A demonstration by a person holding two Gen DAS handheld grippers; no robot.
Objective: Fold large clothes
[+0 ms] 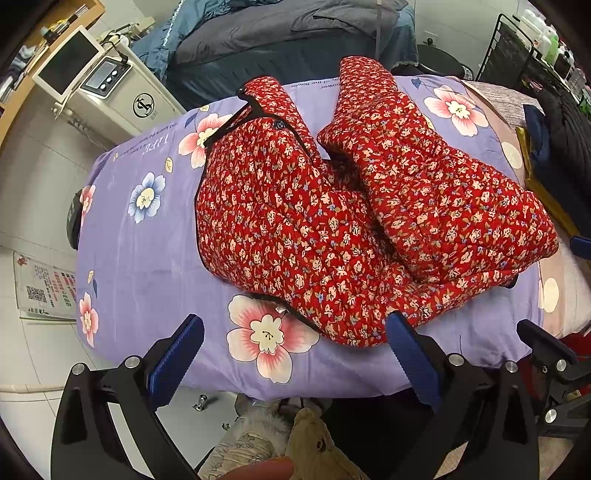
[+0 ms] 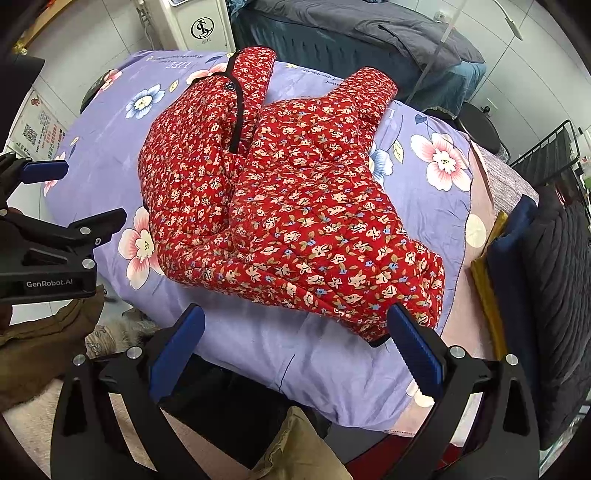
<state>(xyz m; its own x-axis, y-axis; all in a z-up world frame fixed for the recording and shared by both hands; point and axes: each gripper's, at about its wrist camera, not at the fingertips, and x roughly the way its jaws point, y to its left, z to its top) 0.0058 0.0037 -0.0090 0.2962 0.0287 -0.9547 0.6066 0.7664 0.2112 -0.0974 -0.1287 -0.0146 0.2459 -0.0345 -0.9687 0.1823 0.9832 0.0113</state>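
Note:
A red quilted floral jacket (image 1: 332, 221) lies partly folded on a purple flowered sheet (image 1: 147, 258), one sleeve laid across its body. It also shows in the right wrist view (image 2: 288, 206). My left gripper (image 1: 295, 354) is open and empty, just short of the jacket's near hem. My right gripper (image 2: 295, 347) is open and empty, its right finger (image 2: 413, 347) close to the jacket's near right corner. The left gripper also shows at the left edge of the right wrist view (image 2: 74, 195).
Folded dark clothes (image 2: 546, 280) are stacked at the right of the bed. A white machine (image 1: 110, 92) stands at the far left. A second bed with grey bedding (image 2: 369, 33) lies behind. A brown garment (image 2: 44, 332) and fabric lie on the floor below.

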